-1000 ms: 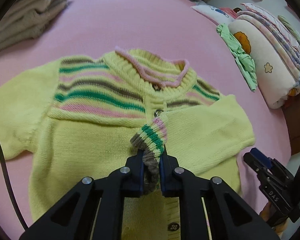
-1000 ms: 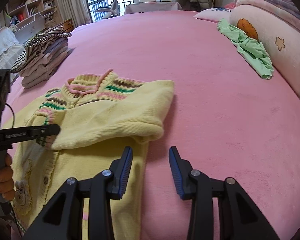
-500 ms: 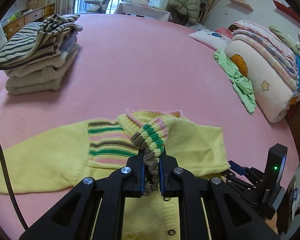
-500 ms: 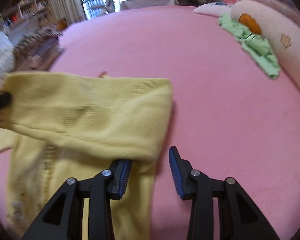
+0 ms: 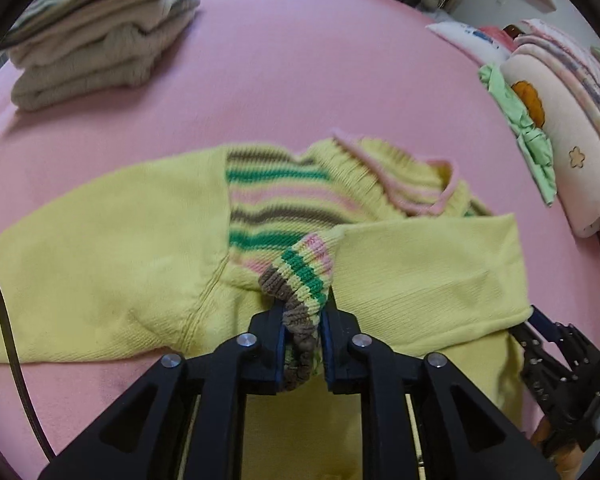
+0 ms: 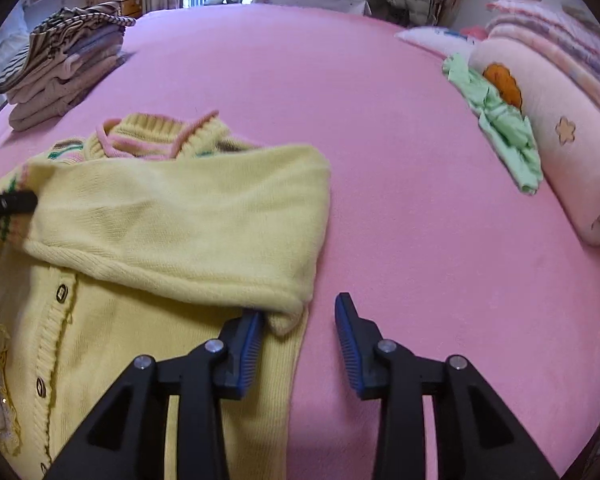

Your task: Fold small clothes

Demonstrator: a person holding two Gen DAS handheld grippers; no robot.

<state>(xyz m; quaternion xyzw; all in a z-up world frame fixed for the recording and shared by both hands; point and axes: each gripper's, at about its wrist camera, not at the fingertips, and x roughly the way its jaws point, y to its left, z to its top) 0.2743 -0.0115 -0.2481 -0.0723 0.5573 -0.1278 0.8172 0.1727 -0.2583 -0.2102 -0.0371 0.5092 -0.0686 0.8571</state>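
The cardigan (image 5: 260, 216) lies flat on the pink bed (image 5: 320, 80), button front up. One second ago the left gripper (image 5: 302, 344) held the striped cuff (image 5: 300, 276) clamped tight over the chest; its jaws are now opening, with the cuff still between the pads. The sleeve (image 6: 172, 224) now lies folded across the chest, its crease at the garment's side edge. Judgement: the first sleeve fold is laid and the cuff is being released; the other sleeve (image 5: 100, 264) is still spread outward and comes next.

The right gripper (image 6: 298, 336) hangs over the folded sleeve's lower corner, jaws partly open, gripping nothing.

Orientation: the collar (image 5: 404, 184) points away from the person, the hem toward them. The body's long axis runs collar to hem; the folded sleeve lies across it.
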